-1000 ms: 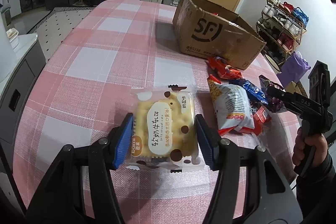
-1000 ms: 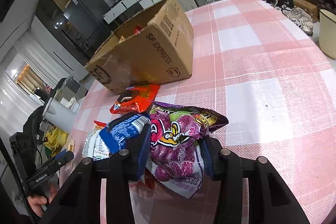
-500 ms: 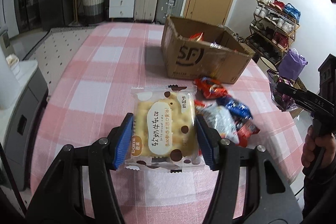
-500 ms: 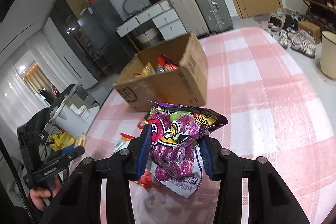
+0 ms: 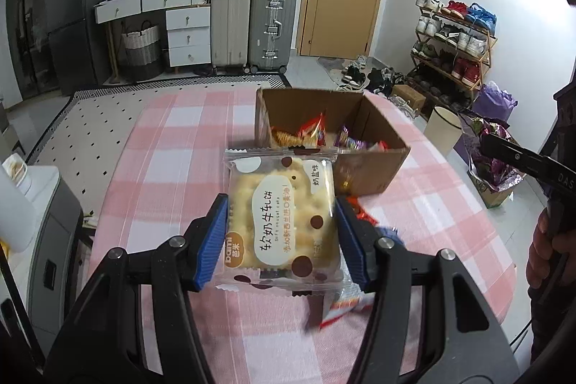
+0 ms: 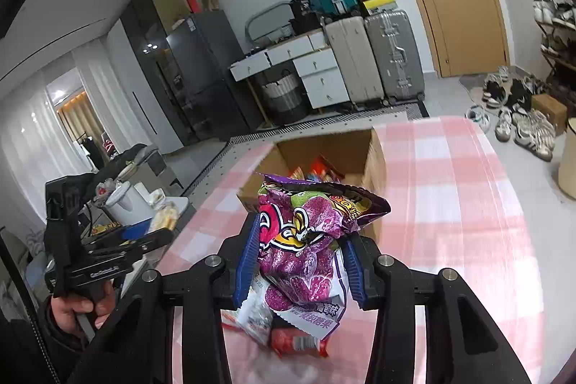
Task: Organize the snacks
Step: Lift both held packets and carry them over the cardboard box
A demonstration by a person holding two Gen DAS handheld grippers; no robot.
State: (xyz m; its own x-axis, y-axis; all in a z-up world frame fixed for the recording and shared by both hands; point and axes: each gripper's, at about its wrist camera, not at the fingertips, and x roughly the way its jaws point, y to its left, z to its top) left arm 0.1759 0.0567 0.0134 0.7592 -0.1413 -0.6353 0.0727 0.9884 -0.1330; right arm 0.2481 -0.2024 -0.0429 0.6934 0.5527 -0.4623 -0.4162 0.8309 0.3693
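Note:
My left gripper (image 5: 280, 236) is shut on a clear-wrapped yellow nougat cracker pack (image 5: 282, 222), held in the air above the pink checked table (image 5: 172, 168), short of the open cardboard box (image 5: 363, 168). The box holds several snack packs (image 5: 313, 132). My right gripper (image 6: 300, 261) is shut on a purple grape candy bag (image 6: 306, 240), also raised, with the box (image 6: 338, 157) beyond it. In the left wrist view the right gripper and its bag (image 5: 493, 150) are at the right edge. Loose snack packs (image 6: 288, 337) lie on the table below both grippers.
The left gripper and the hand holding it show at the left of the right wrist view (image 6: 108, 258). Beyond the table stand suitcases (image 5: 252, 27), white drawers (image 5: 187, 35), a shoe rack (image 5: 453, 42) and a cream bin (image 5: 442, 132). A grey cabinet (image 5: 54, 240) stands by the table's left edge.
Both grippers have risen from the table with their packs and moved toward the box. The box's inside now shows in both views. The loose snacks have dropped lower in view.

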